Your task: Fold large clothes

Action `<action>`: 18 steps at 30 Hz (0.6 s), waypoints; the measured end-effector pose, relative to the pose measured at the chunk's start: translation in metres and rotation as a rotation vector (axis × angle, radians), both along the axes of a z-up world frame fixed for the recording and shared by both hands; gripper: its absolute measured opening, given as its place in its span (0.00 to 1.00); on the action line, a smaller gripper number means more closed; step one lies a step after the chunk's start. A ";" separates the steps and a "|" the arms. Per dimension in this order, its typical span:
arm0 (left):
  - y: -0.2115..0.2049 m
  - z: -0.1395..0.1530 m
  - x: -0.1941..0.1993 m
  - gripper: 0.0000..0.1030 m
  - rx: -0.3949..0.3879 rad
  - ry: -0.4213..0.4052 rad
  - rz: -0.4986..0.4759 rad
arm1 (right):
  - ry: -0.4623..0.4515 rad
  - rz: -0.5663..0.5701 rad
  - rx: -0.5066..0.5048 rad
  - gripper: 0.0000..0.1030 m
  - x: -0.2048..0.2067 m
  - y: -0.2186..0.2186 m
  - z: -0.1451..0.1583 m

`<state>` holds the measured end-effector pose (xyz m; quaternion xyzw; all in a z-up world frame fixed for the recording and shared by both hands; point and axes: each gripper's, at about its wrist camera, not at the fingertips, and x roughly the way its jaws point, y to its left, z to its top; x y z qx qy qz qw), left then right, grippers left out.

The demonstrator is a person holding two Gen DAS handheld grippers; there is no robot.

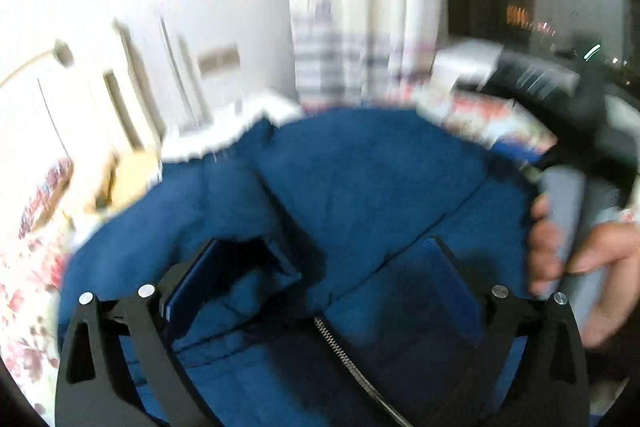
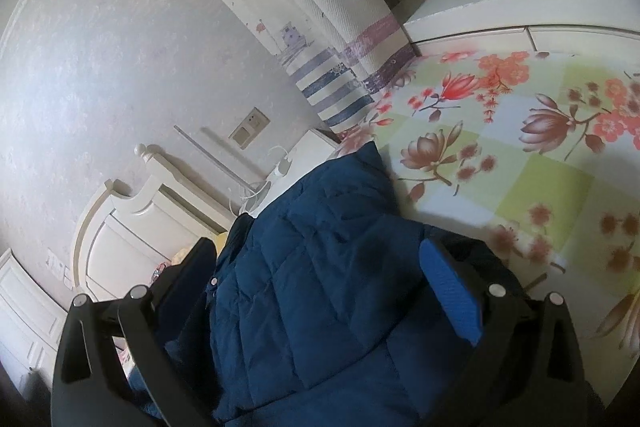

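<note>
Spreading the blue jacket on the bed for its fold

Lying across the bed (image 2: 532,163), on the floral bedspread, the blue quilted jacket (image 2: 320,267) fills the lower middle of both wrist views. It looks laid flat so that its panels can be brought over one another.

The left hand-held gripper (image 1: 328,267) stands with its jaws wide apart just above the padded cloth; nothing is pinched between the pads, so it reads as released. The zipper (image 1: 344,355) runs out from under it toward the bottom edge of the left view, which suggests the front opening faces up here.

The right hand-held gripper (image 2: 320,279) also has its fingers spread, with a thick ridge of the jacket rising between them. Whether the pads press on that cloth I cannot tell. In the left view a hand (image 1: 568,259) grips the pale handle of this tool at the jacket's right border.

In the right view the garment's long axis runs from the gripper away toward the headboard (image 2: 132,223) and wall, ending in a narrow tip beside the striped curtain (image 2: 340,103).
</note>
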<state>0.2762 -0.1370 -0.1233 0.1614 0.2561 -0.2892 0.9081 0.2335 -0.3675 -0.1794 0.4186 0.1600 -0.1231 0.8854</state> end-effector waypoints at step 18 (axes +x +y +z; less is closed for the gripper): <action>0.191 -0.039 0.037 0.96 -0.022 0.283 0.822 | 0.047 0.247 -0.329 0.97 0.029 0.070 0.022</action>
